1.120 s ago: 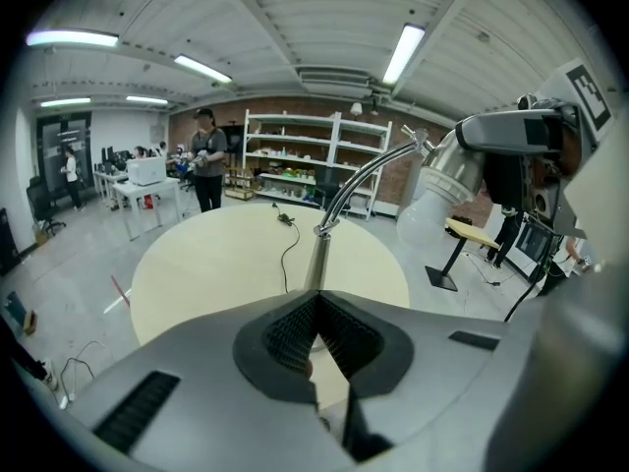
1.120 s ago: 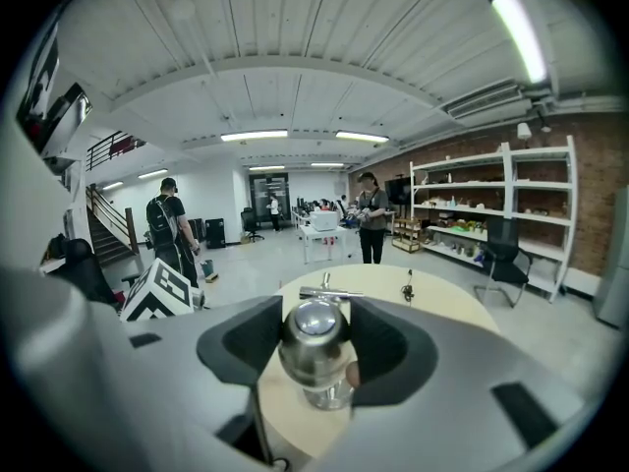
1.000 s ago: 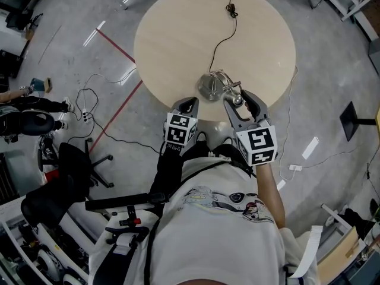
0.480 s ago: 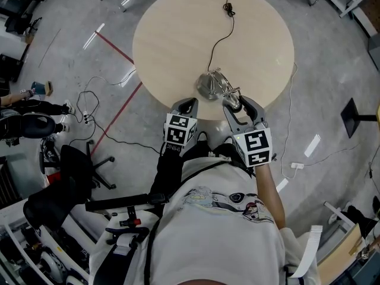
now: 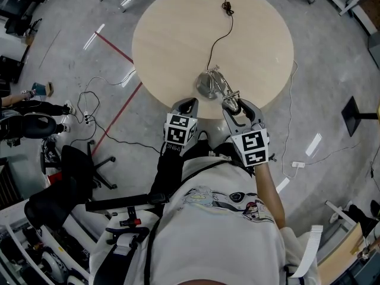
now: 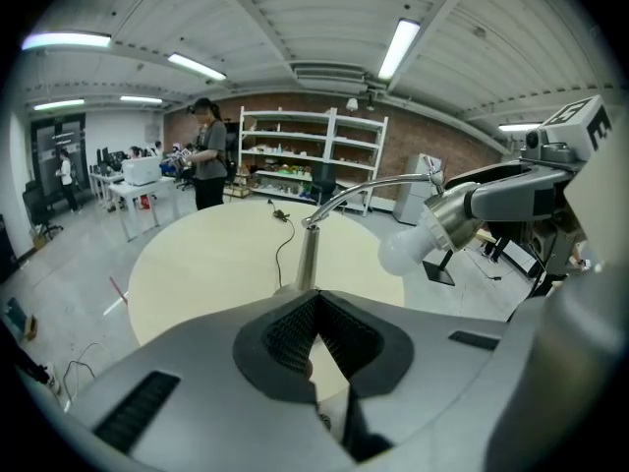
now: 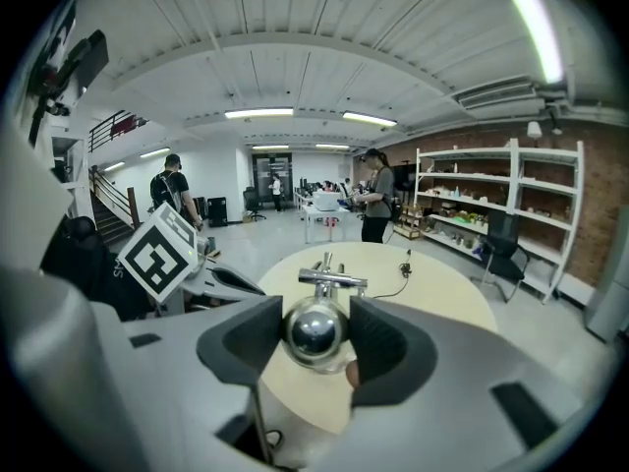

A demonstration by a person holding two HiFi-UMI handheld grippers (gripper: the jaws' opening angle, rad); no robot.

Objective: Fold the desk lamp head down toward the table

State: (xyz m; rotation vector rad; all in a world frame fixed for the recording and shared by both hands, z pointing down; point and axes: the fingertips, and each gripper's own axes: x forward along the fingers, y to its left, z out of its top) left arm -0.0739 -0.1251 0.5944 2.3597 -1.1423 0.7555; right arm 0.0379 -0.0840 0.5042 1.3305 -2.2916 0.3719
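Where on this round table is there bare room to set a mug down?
The left half of the table, between rim and cord, is bare. So is the right half, from the cord to the rim. Crowded: the near edge, where the lamp base, the left gripper and the right gripper holding the lamp head cluster.

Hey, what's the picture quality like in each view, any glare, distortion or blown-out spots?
Head view: sharp, evenly lit, light streaks glaring off the floor. Left gripper view: heavy fisheye bending, black corners, the bulb blown out white. Right gripper view: same fisheye; the chrome lamp head shows reflections, and the ceiling tube is overexposed.
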